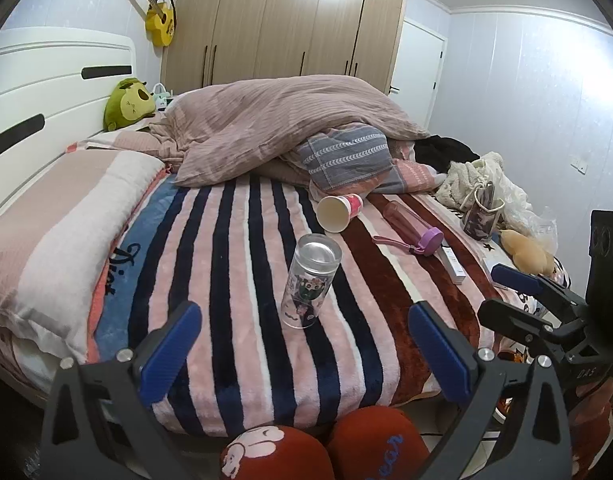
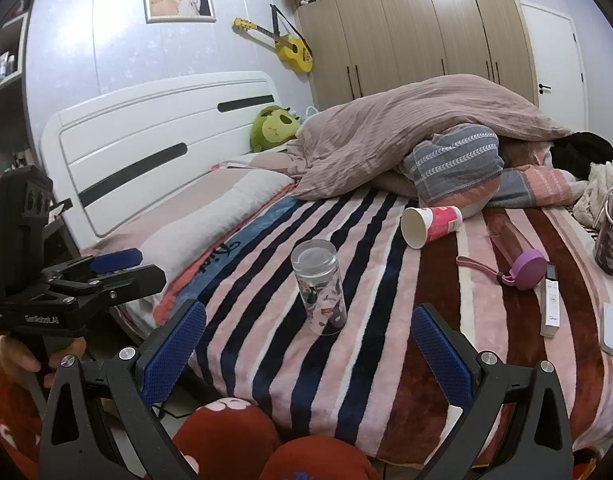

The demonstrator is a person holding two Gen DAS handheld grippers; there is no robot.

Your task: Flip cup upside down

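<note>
Both grippers hang near the foot of the bed with their blue fingers spread wide and nothing between them. From the left wrist camera, the left gripper (image 1: 304, 354) points at a clear glass cup (image 1: 311, 280) that stands on the striped blanket (image 1: 234, 280). The right gripper (image 1: 518, 280) shows at the right edge of that view, off to the side of the cup and not touching it. From the right wrist camera, the right gripper (image 2: 308, 354) also points at the glass cup (image 2: 319, 287), and the left gripper (image 2: 106, 266) shows at the left, held by a hand (image 2: 22, 356).

The cup has cartoon pictures on its side. It stands a bit tilted on the soft blanket, near the front edge of the bed. I cannot tell which end of it is up.

Behind it, a paper cup (image 1: 339, 212) lies on its side with its mouth facing the camera. A pink water bottle (image 1: 412, 227) with a purple lid lies just to the right of the paper cup. A big pink quilt (image 1: 274, 120) is piled up further back.
</note>
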